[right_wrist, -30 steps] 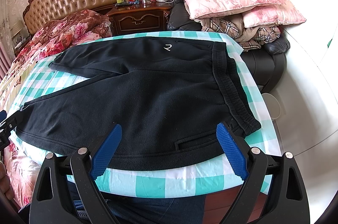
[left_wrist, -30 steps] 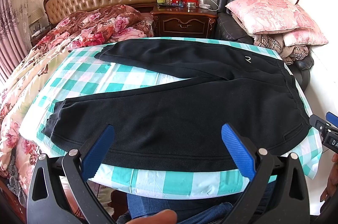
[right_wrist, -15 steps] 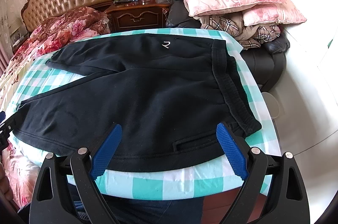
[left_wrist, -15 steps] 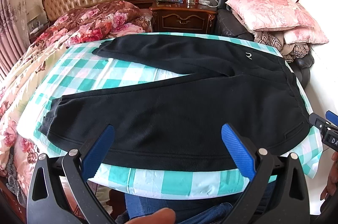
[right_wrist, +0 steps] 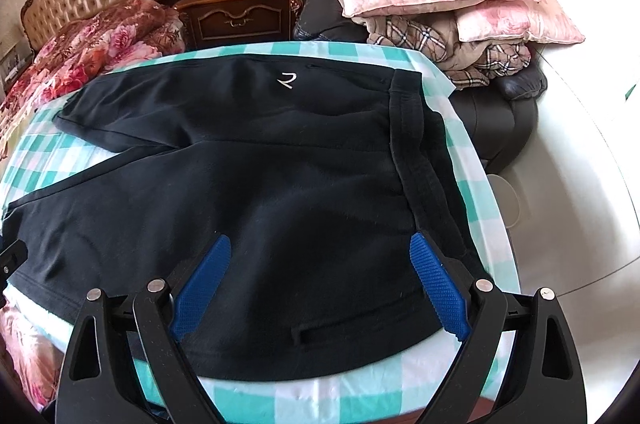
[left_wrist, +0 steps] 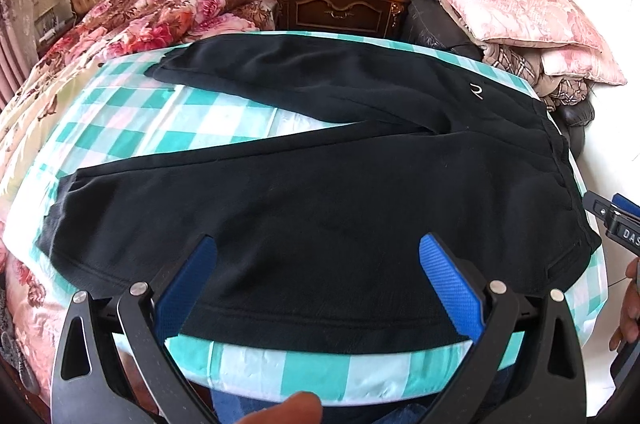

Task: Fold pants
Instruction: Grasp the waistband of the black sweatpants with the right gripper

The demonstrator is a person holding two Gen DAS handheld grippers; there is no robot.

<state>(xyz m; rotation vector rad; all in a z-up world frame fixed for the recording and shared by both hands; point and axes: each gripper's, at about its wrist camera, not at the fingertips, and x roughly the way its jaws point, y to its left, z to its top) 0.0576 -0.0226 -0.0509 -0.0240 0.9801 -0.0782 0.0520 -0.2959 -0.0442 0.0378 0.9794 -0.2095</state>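
1. Closing in since a second ago: left gripper (left_wrist: 318, 278) and right gripper (right_wrist: 318, 274), both spread wide, empty.
2. Lying flat, unfolded on checked sheet (left_wrist: 168, 119): black sweatpants (left_wrist: 320, 191), near edge probably next grasp.

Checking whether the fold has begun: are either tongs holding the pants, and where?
Nothing is held. Left tongs and right tongs are both open above the flat black fleece pants.
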